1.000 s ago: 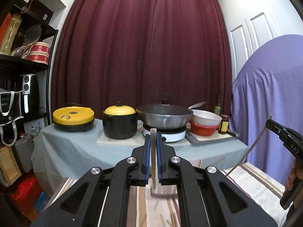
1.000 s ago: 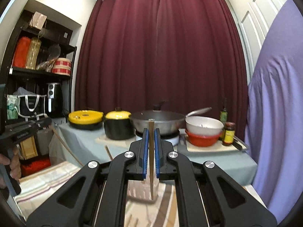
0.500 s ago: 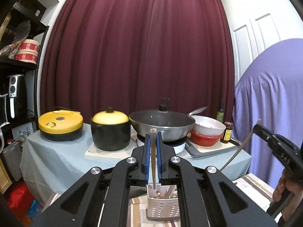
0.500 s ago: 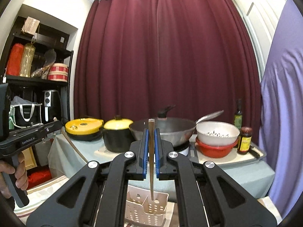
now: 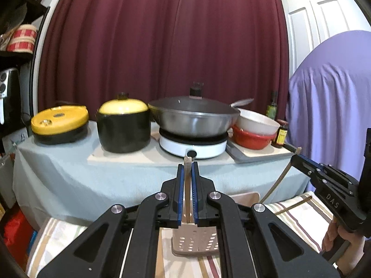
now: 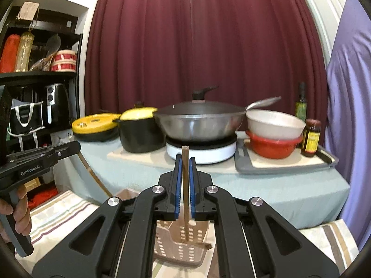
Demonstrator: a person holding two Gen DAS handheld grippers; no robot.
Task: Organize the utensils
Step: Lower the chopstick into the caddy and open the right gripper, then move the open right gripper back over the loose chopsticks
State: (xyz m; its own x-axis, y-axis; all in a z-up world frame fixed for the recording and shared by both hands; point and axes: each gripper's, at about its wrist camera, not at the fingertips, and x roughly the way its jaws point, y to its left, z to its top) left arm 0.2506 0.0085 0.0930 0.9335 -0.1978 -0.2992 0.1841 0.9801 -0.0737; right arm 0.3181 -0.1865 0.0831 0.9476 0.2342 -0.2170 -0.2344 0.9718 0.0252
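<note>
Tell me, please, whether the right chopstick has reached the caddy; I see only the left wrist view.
Observer: The right gripper holds the right chopstick upright, its tip down at the opening of the caddy; how deep, I cannot tell.
Operator: Thank you. Which way does my left chopstick lean?
Observer: Below the left gripper, the left chopstick slants down towards the caddy; its lower end is hidden behind the right gripper.

Both grippers came lower and nearer to the perforated utensil holder [image 6: 183, 243]. The chopstick [image 6: 185, 194] in the right gripper [image 6: 184, 180] now reaches down into it; the left gripper [image 5: 187, 185] brought its chopstick [image 5: 187, 192] just above it.
</note>
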